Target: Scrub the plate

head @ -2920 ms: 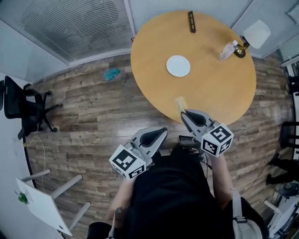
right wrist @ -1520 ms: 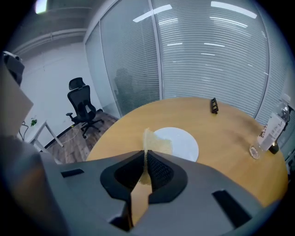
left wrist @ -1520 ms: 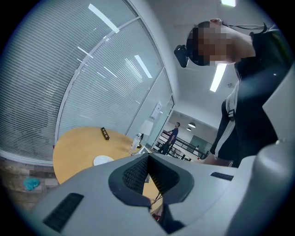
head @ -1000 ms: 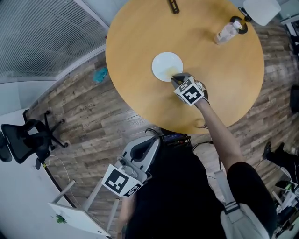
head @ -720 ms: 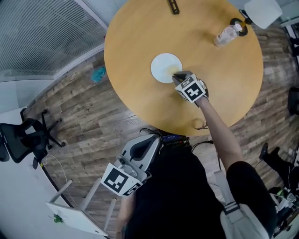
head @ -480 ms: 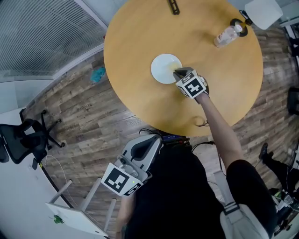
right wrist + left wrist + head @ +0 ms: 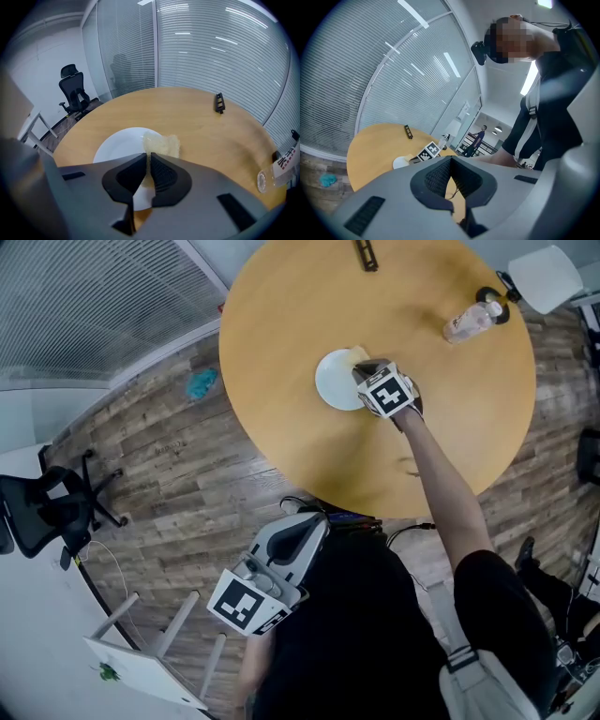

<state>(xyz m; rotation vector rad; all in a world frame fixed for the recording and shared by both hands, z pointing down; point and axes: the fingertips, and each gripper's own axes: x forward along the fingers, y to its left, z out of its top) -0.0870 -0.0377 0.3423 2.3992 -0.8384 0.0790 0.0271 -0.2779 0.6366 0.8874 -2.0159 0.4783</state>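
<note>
A white plate (image 7: pixel 336 381) lies near the middle of the round wooden table (image 7: pixel 309 460). My right gripper (image 7: pixel 364 367) reaches over the plate's right side, shut on a pale yellow sponge (image 7: pixel 359 354). In the right gripper view the sponge (image 7: pixel 162 145) lies on the plate's (image 7: pixel 118 145) right rim, just ahead of the right gripper (image 7: pixel 149 162). My left gripper (image 7: pixel 314 521) stays back by the person's body, off the table. In its own view the left gripper (image 7: pixel 451 161) is shut and empty, with the plate (image 7: pixel 399 163) far off.
A clear plastic bottle (image 7: pixel 469 322) lies at the table's far right, beside a white lamp shade (image 7: pixel 546 277). A small black bar (image 7: pixel 366 253) sits at the far edge. On the wooden floor are a black office chair (image 7: pixel 37 512) and a teal scrap (image 7: pixel 199 383).
The right gripper, which 2.9 s ago was by the body with the sponge, has slid the sponge from the plate's near right edge to its far right rim. The left gripper stayed put.
</note>
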